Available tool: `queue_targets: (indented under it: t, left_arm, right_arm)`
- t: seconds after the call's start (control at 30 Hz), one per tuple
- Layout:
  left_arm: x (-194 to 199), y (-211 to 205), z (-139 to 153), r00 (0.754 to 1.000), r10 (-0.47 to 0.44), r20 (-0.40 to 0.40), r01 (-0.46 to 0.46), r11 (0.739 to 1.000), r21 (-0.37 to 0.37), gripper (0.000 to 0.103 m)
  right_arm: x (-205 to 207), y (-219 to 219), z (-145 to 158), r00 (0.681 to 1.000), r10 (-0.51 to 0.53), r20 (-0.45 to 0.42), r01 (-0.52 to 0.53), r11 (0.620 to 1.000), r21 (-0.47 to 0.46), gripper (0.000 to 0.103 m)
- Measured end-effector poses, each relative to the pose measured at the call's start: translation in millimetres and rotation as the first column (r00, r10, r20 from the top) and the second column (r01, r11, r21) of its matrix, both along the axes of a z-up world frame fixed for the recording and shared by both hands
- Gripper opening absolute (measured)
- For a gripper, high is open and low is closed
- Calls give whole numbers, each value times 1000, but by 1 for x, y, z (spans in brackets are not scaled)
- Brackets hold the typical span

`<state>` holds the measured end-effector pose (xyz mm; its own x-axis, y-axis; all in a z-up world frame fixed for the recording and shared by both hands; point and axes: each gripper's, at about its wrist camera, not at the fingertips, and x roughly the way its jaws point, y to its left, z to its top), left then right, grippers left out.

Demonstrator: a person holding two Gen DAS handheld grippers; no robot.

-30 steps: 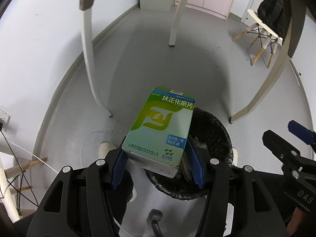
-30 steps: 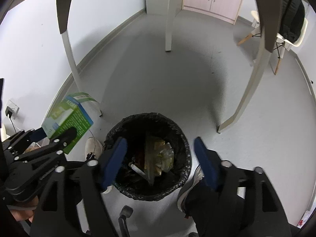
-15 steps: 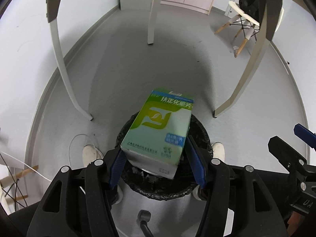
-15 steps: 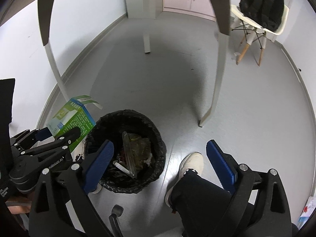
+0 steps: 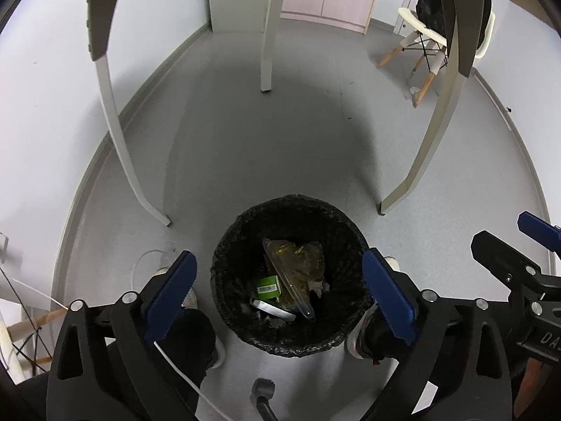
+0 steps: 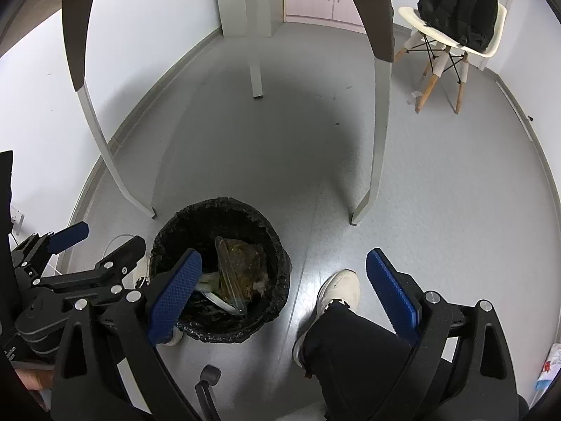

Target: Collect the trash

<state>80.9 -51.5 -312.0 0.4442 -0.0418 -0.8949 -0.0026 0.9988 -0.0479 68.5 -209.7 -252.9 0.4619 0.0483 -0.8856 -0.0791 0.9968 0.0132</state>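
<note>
Above the bin (image 5: 291,340), the left gripper (image 5: 278,289) is opening its jaws wide with nothing between them, and a green box (image 5: 268,286) lies inside on the other trash. Beside it, the right gripper (image 6: 284,291) hangs spread wide and empty over the floor (image 6: 438,193) and a shoe (image 6: 338,289).

Green box (image 5: 268,286) lies half buried under trash
</note>
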Motion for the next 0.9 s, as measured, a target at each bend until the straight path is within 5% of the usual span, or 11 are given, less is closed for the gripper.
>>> queue_targets:
  t: [0.47,0.9]
  left_arm:
    - [-38,15,60,996,48,79,-47,999,-13,97]
    - [-95,32,151,972,85,219,-81,996,-28,97]
  right_arm:
    - [-26,8,47,997,11,76,-12,1000,4,94]
    - [-81,18,136,975,38,219,-40,999,1,95]
